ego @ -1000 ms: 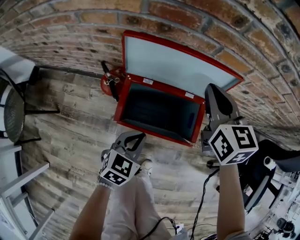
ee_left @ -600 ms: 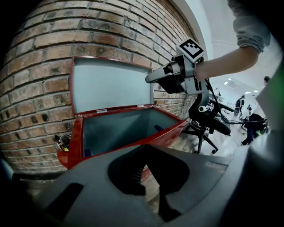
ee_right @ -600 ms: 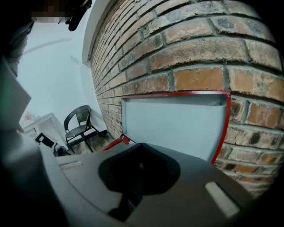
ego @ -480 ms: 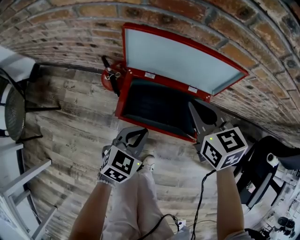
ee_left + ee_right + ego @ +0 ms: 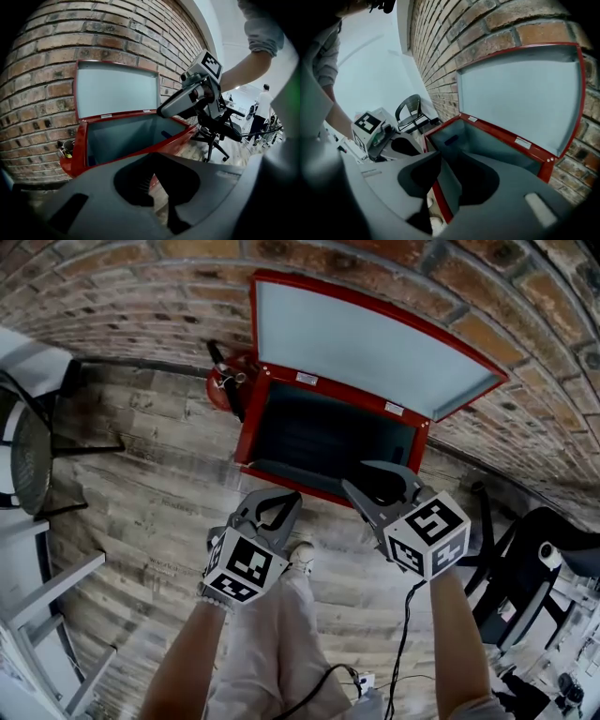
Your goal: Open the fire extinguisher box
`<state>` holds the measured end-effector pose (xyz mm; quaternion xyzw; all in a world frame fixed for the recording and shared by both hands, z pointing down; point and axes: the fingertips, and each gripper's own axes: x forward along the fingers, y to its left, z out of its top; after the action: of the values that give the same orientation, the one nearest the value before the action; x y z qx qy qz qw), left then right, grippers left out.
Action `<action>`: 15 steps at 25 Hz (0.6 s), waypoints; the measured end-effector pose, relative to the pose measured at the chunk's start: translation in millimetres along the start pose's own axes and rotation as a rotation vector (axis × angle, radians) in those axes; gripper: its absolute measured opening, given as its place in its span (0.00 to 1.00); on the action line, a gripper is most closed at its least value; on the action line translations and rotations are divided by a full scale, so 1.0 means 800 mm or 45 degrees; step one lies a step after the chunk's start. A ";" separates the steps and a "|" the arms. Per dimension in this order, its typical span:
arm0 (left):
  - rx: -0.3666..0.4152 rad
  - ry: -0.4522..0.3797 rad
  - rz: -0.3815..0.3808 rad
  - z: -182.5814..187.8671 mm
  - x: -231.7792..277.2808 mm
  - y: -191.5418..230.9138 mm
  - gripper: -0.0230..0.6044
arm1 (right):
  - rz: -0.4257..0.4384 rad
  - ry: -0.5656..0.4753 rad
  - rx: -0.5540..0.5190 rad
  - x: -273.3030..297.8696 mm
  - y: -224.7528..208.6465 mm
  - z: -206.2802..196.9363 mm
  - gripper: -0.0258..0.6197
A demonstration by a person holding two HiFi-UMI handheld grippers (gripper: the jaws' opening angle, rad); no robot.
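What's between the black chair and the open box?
Head view: bare wood floor, then a red extinguisher right beside the box.

The head view looks from the person's height steeply down onto the plank floor [image 5: 141, 512] at the foot of the brick wall [image 5: 141, 296]. The open fire extinguisher box [image 5: 246, 418] lies mid-frame. The left gripper view rides close behind the left gripper [image 5: 289, 498] and faces the wall from low over the box's mouth. The right gripper [image 5: 353, 474], its jaws opening with nothing pressed between them, crosses that view's right half. The right gripper view looks from the box's other end, close to its rim. All three views share the box's inside and raised lid [image 5: 366, 343] — the gripper views from opposite ends.
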<state>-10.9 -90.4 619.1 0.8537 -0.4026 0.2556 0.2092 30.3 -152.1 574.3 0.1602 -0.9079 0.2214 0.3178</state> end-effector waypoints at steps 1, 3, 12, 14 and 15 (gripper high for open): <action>0.003 0.002 -0.001 -0.001 -0.001 -0.001 0.03 | 0.032 0.035 -0.021 0.005 0.007 -0.008 0.23; 0.008 0.010 0.002 -0.006 -0.004 -0.001 0.03 | 0.098 0.096 -0.053 0.013 0.021 -0.021 0.24; 0.003 0.018 0.010 -0.019 -0.010 -0.001 0.03 | 0.285 0.254 -0.102 0.033 0.059 -0.057 0.28; 0.002 0.022 0.009 -0.023 -0.012 -0.003 0.03 | 0.315 0.290 -0.114 0.034 0.063 -0.064 0.28; 0.000 0.024 0.009 -0.025 -0.012 -0.004 0.03 | 0.331 0.308 -0.123 0.035 0.066 -0.067 0.26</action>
<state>-19.1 -71.8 628.0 0.8499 -0.4036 0.2643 0.2120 13.9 -84.6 614.1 -0.0017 -0.8858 0.2343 0.4006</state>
